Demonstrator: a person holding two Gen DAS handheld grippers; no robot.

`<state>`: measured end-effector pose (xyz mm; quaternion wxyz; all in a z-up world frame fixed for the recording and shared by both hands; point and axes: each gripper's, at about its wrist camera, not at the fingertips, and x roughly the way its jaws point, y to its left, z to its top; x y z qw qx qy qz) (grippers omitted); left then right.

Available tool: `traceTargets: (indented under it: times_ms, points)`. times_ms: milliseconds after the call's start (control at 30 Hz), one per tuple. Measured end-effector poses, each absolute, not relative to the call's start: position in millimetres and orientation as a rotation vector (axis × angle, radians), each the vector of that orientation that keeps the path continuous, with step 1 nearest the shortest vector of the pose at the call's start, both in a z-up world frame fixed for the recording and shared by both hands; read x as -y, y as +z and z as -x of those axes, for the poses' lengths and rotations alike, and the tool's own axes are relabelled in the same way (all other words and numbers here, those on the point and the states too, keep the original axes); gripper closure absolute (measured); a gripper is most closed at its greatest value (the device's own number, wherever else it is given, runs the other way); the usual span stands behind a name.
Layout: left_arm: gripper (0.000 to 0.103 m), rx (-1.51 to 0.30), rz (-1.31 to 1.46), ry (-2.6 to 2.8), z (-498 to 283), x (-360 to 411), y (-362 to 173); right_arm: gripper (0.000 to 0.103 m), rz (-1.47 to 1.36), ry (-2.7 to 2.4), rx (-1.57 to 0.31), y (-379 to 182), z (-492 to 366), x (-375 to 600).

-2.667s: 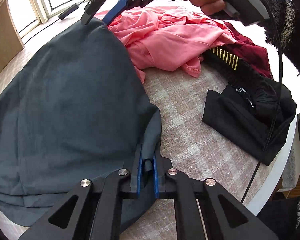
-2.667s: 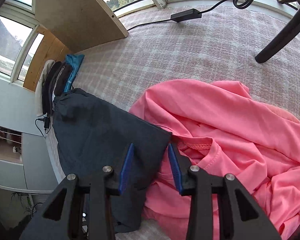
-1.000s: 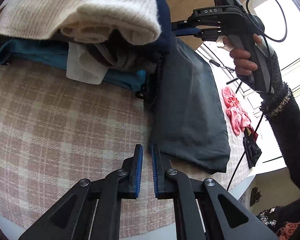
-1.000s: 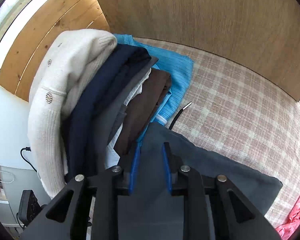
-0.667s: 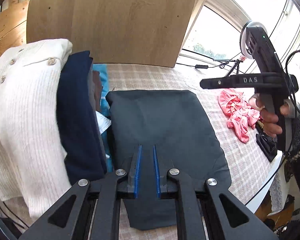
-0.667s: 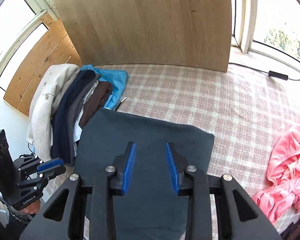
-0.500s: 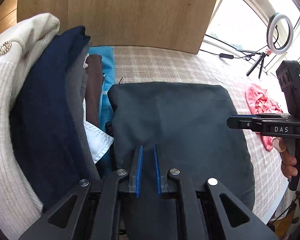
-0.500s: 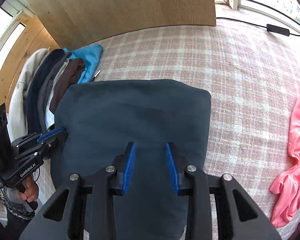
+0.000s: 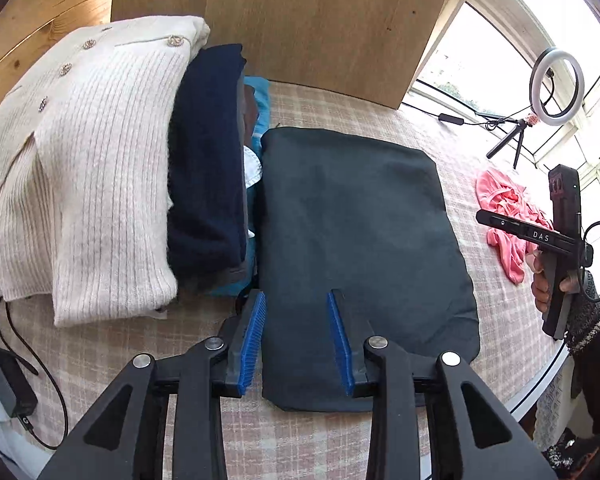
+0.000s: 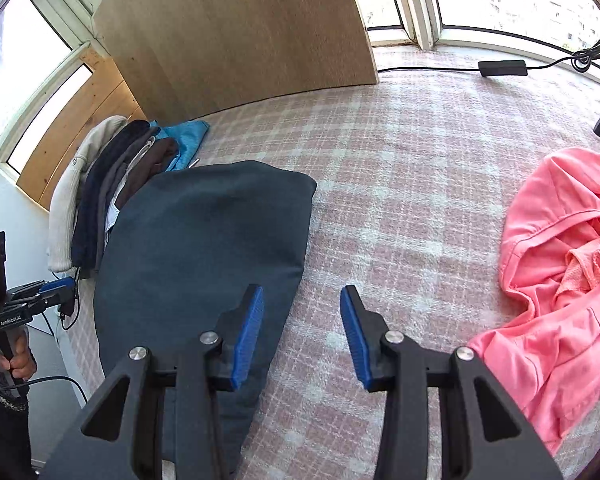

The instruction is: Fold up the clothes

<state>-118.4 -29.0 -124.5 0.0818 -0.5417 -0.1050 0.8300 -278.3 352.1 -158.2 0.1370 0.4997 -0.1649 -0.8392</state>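
Note:
A folded dark grey garment (image 9: 360,232) lies flat on the checked tablecloth, beside a stack of folded clothes (image 9: 100,168) topped by a cream cardigan. My left gripper (image 9: 296,338) is open and empty above the garment's near edge. My right gripper (image 10: 302,334) is open and empty, over the tablecloth at the grey garment's (image 10: 204,264) right edge. A crumpled pink garment (image 10: 568,280) lies to the right; it also shows in the left wrist view (image 9: 508,216). The stack (image 10: 108,184) shows at the far left in the right wrist view.
A wooden board (image 9: 292,20) stands behind the stack. A ring light on a tripod (image 9: 556,80) and a cable with a power brick (image 10: 500,68) are at the far table edge. A charger and cables (image 9: 8,392) lie at the near left. The table edge (image 9: 540,384) runs at right.
The grey garment was carried from beside the pink one and laid next to the stack. Both grippers have since opened wide and drawn back from it; the right one has shifted right.

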Motion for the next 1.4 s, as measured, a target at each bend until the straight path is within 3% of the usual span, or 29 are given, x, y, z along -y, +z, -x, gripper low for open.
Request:
traceTargets:
  times_ms: [100,300,467,633,667,767,900,1067,1133,1167,1200,1267,1400]
  points:
    - [0.070,0.518,1.648,2.446,125.8,33.2,-146.6,0.059,-1.497,-2.384,0.461,-173.1,289.8,-344.3]
    - [0.062,0.582,1.726,2.433,133.6,29.1,-171.9,0.041,-1.461,-2.305,0.549,-185.3,297.1,-335.2]
    - [0.062,0.622,1.726,2.480,105.5,34.7,-169.0,0.041,-1.431,-2.287,0.481,-186.2,298.8,-331.7]
    - [0.057,0.686,1.722,2.469,126.7,36.9,-179.1,0.041,-1.444,-2.290,0.536,-187.0,314.1,-334.0]
    - [0.050,0.682,1.721,2.468,129.9,34.9,-180.2,0.041,-1.449,-2.295,0.503,-186.1,317.3,-331.5]
    - [0.042,0.671,1.745,2.468,135.3,28.6,-184.3,0.041,-1.470,-2.307,0.334,-182.9,325.7,-320.2]
    - [0.041,0.668,1.744,2.450,138.9,19.2,-185.7,0.041,-1.486,-2.310,0.153,-181.3,333.8,-310.3]
    - [0.037,0.633,1.756,2.443,150.6,4.7,-189.6,0.040,-1.452,-2.298,0.127,-182.8,335.7,-299.2]
    - [0.037,0.602,1.756,2.453,153.2,-0.3,-189.8,0.043,-1.441,-2.297,0.102,-183.2,333.9,-296.2]
    - [0.037,0.582,1.751,2.461,153.5,-2.9,-190.2,0.051,-1.437,-2.306,0.100,-183.2,333.0,-297.1]
    - [0.037,0.568,1.748,2.472,152.9,-5.3,-190.5,0.066,-1.436,-2.318,0.107,-183.8,332.4,-299.9]
    - [0.037,0.543,1.745,2.495,150.7,-9.6,-190.9,0.082,-1.443,-2.293,0.195,-186.9,334.1,-308.0]
    - [0.047,0.546,1.721,2.530,146.0,-13.7,-192.0,0.090,-1.430,-2.258,0.262,-189.5,332.3,-311.9]
